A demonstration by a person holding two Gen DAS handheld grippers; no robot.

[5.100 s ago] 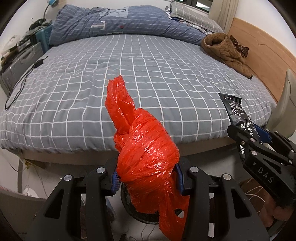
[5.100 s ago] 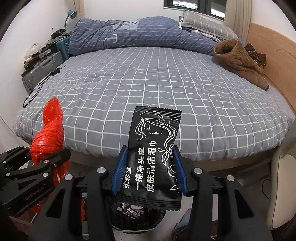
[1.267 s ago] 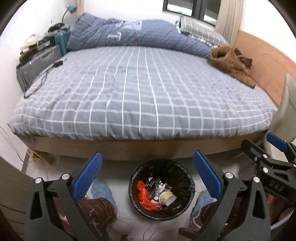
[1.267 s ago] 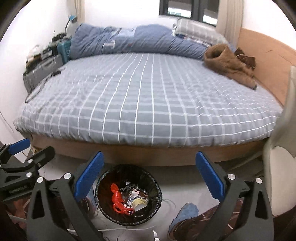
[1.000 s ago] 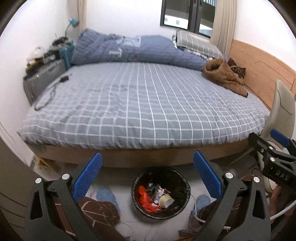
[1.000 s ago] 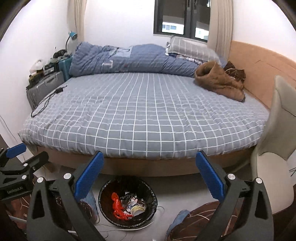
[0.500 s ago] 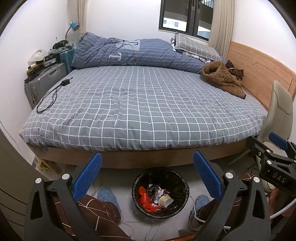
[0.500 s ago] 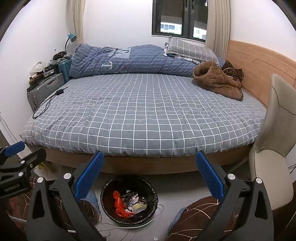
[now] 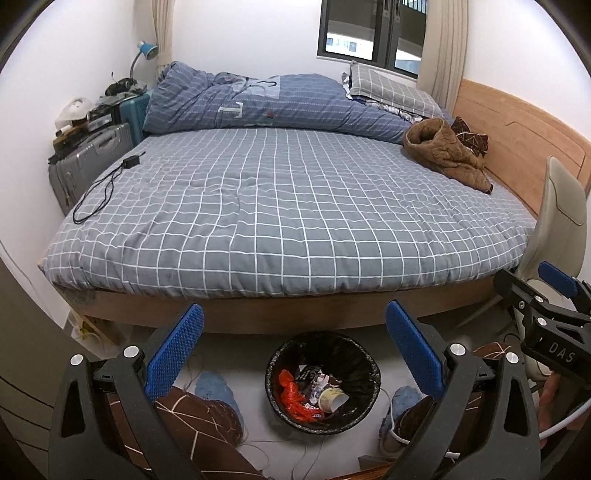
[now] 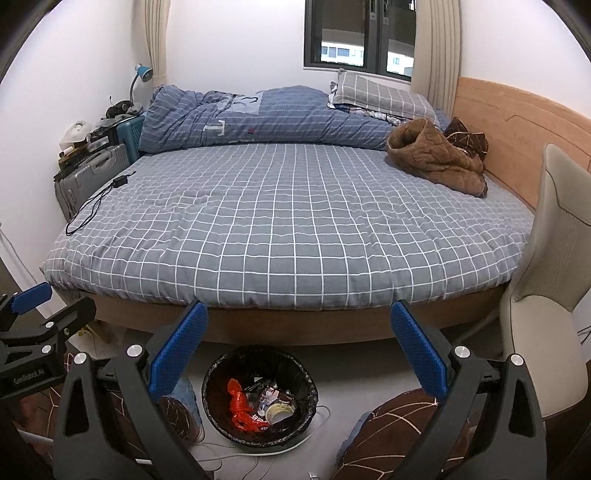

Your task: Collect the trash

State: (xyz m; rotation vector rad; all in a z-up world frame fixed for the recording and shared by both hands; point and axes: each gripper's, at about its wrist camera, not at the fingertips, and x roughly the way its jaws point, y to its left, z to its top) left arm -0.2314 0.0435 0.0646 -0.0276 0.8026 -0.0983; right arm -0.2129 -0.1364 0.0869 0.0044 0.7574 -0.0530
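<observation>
Both grippers have risen; bed fills more of frame.
Left gripper [image 9: 293, 352] and right gripper [image 10: 299, 350] splayed, empty; crinkled red bag [image 9: 291, 393] in round black bin [image 9: 364, 360], lower centre.

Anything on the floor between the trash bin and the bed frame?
Nothing: in the left wrist view, bare grey floor separates the trash bin from the bed frame. The right wrist view agrees.

Both views are evenly and brightly lit from overhead indoor light; the window [image 10: 360, 35] is seen dark. Soft shadow is cast under the bed [image 9: 280, 206] frame. Strong fisheye bending is shown at the edges, with black vignetted corners. Focus is held sharp throughout; no motion blur is noticed.
</observation>
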